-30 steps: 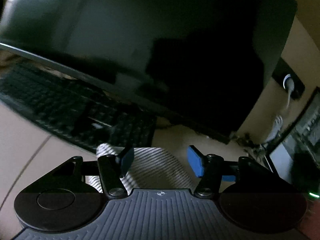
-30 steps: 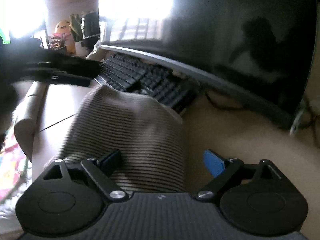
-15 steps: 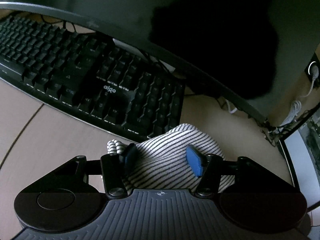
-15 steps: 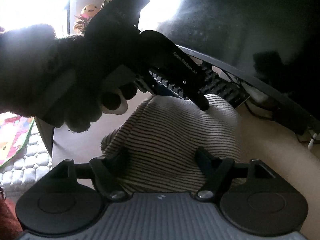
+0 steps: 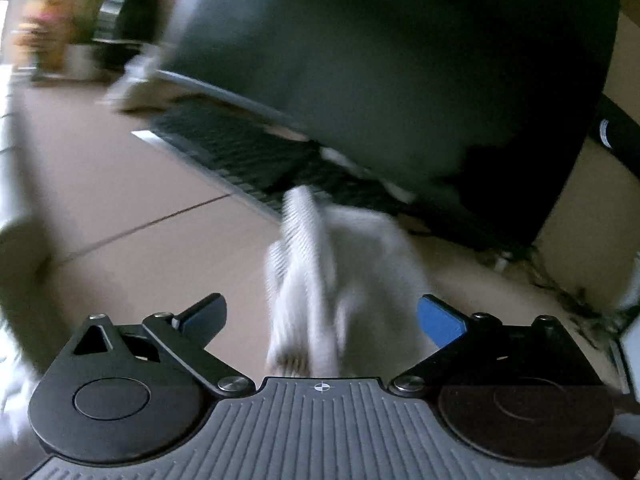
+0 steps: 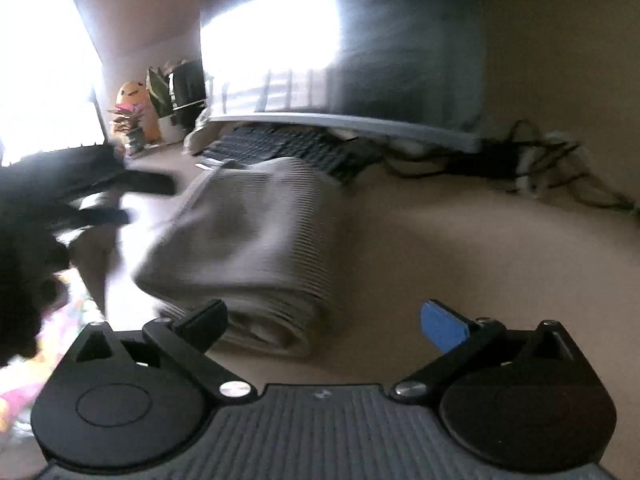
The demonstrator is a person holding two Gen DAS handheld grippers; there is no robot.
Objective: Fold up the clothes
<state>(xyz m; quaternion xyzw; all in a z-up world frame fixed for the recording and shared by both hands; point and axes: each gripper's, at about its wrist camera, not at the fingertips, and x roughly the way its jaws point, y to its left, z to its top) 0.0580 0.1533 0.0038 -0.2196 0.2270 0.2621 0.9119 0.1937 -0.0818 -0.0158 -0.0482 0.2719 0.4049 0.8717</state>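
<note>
A folded striped garment (image 6: 256,240) lies on the beige desk in front of the keyboard. In the left wrist view it (image 5: 344,280) is blurred, lying between and beyond the fingers. My left gripper (image 5: 322,316) is open and holds nothing. My right gripper (image 6: 324,320) is open and empty, with its left finger just in front of the garment's near edge. The left gripper also shows in the right wrist view (image 6: 120,196), dark and blurred, to the left of the garment.
A black keyboard (image 5: 248,160) and a large dark monitor (image 5: 380,72) stand behind the garment. Cables (image 6: 540,172) lie at the back right of the desk. Plants and a yellow toy (image 6: 136,112) stand far left. The desk edge is at left.
Both grippers have opened and pulled back from the garment, which now lies folded on the desk. The left gripper has swung away to the left.
</note>
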